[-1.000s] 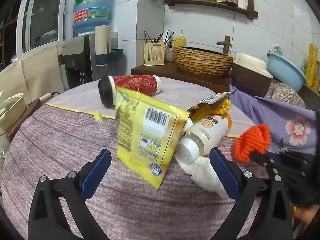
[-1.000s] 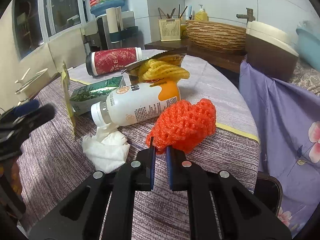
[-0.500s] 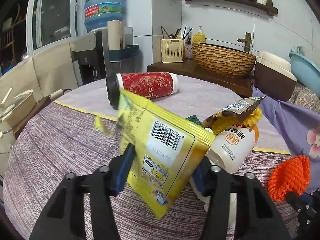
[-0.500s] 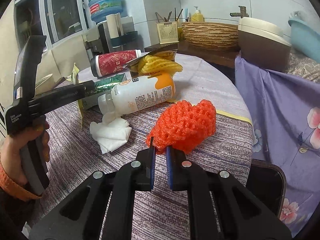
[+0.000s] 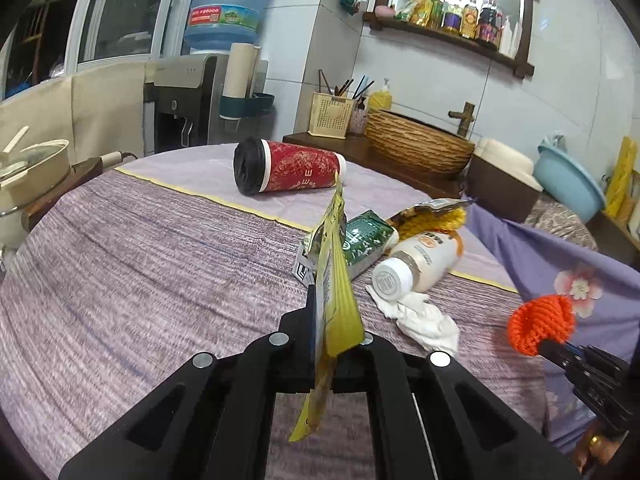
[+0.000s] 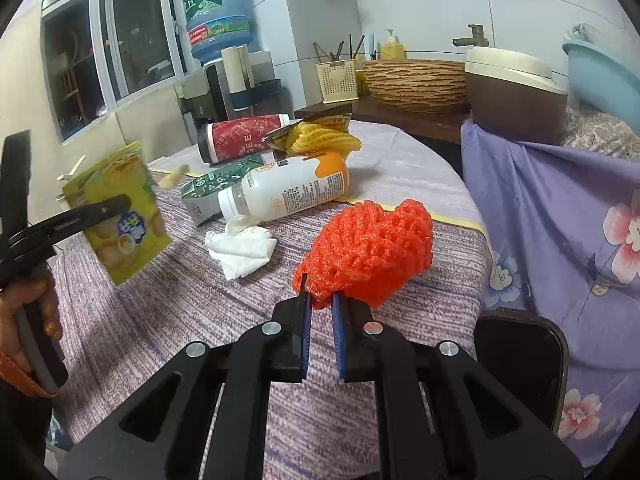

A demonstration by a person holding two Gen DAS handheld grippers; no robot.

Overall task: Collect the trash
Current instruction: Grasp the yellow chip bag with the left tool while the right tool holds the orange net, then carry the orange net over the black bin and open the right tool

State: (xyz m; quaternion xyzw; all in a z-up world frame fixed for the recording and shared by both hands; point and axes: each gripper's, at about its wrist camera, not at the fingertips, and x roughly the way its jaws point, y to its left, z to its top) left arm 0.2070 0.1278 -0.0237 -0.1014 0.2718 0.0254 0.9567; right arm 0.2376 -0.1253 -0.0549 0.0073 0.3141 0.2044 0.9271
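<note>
Lifted yellow packet [image 5: 334, 300] apparently stands edge-on, upright.

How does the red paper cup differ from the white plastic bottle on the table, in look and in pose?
The red paper cup has a black lid; the white plastic bottle has a white cap and an orange patch. The cup lies apart at the far side; the bottle lies in the pile, touching the green carton and the tissue. Both lie on their sides.

Even, slightly dim indoor light; fisheye bends the edges, corners black, soft blur throughout.
</note>
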